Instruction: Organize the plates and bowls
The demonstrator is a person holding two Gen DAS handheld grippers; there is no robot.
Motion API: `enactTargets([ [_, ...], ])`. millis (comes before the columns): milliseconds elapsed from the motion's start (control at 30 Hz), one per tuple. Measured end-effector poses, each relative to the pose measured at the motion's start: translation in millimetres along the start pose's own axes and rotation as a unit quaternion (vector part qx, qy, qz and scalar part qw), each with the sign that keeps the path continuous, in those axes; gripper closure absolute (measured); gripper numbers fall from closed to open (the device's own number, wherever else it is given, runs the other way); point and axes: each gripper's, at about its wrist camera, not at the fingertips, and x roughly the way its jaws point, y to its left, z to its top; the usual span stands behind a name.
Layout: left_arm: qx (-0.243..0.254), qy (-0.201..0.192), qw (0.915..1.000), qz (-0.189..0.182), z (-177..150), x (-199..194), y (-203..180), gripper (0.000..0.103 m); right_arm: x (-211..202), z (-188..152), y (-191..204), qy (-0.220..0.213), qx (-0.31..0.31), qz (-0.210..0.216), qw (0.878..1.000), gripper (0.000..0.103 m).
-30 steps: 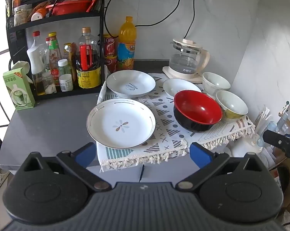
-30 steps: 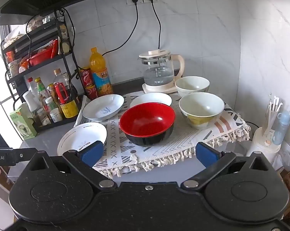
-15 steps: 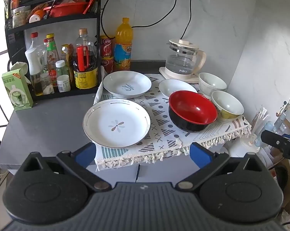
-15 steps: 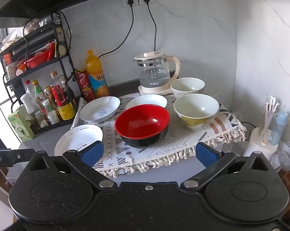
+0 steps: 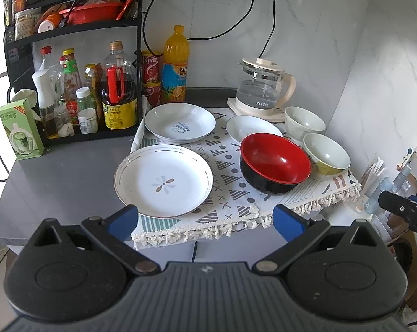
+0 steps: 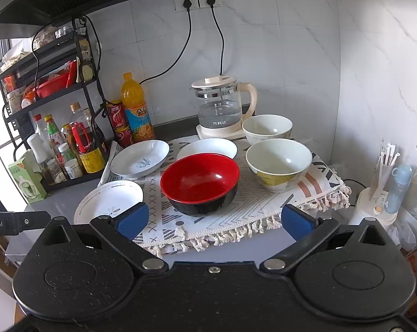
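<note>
On a patterned cloth (image 5: 230,191) lie a flower-print plate (image 5: 163,180) (image 6: 109,202), a blue-marked plate (image 5: 180,122) (image 6: 140,158) and a small white plate (image 5: 252,129) (image 6: 207,148). A red-and-black bowl (image 5: 275,163) (image 6: 200,182), a yellow-patterned bowl (image 5: 326,156) (image 6: 279,164) and a white bowl (image 5: 304,120) (image 6: 267,127) stand to the right. My left gripper (image 5: 205,220) hangs open before the cloth's front edge, holding nothing. Likewise open and empty, my right gripper (image 6: 213,220) hovers short of the red bowl.
A glass kettle (image 5: 262,85) stands at the back with two cords plugged in above. A black rack (image 5: 70,55) with bottles fills the left; an orange soda bottle (image 5: 176,65) and red cans stand beside it. A green box (image 5: 20,132) sits far left. Straws (image 6: 385,160) are at right.
Both grippers have drawn back slightly and lifted, so the dishes look a little smaller and farther. Nothing on the counter has moved.
</note>
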Motion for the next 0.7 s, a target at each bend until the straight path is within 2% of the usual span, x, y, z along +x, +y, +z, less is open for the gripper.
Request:
enactTargets([
  [700, -0.003, 0.001, 1.0, -0.004, 2.3, 2.0, 0.0, 0.001, 5.4, 2.0, 1.4, 0.002, -0.005, 0.0, 1.0, 0.0],
])
